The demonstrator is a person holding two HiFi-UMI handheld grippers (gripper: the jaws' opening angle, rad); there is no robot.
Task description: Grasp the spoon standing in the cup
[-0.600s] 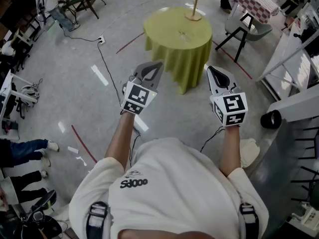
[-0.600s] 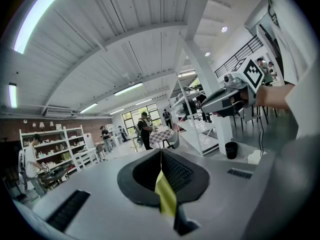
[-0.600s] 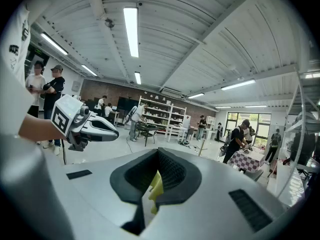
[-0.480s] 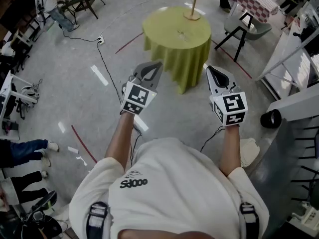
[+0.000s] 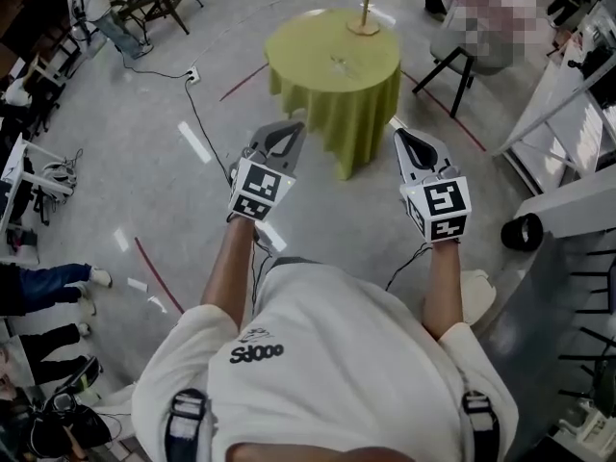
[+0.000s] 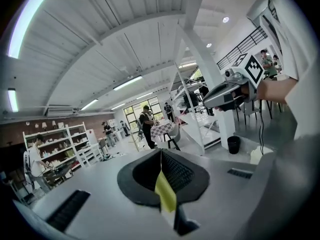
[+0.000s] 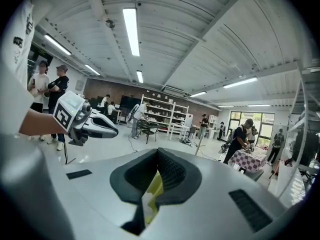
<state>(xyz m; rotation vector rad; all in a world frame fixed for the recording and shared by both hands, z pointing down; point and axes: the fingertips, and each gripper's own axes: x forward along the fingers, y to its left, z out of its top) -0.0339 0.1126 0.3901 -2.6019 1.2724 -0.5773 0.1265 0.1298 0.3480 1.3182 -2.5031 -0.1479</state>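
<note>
Olive-clothed table [image 5: 332,80] ahead, left gripper [image 5: 296,129] closed

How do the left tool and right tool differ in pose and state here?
The left tool leans rightward, the right tool leftward, so they converge toward the green-clothed table. From the head view the left tool shows mostly grey casing, the right tool mostly black. Shared: both have jaws together, hold nothing, and are short of the table.

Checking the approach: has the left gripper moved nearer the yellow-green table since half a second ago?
No. The left gripper sits as far short of the table as before; the whole view merely shifted.
</note>
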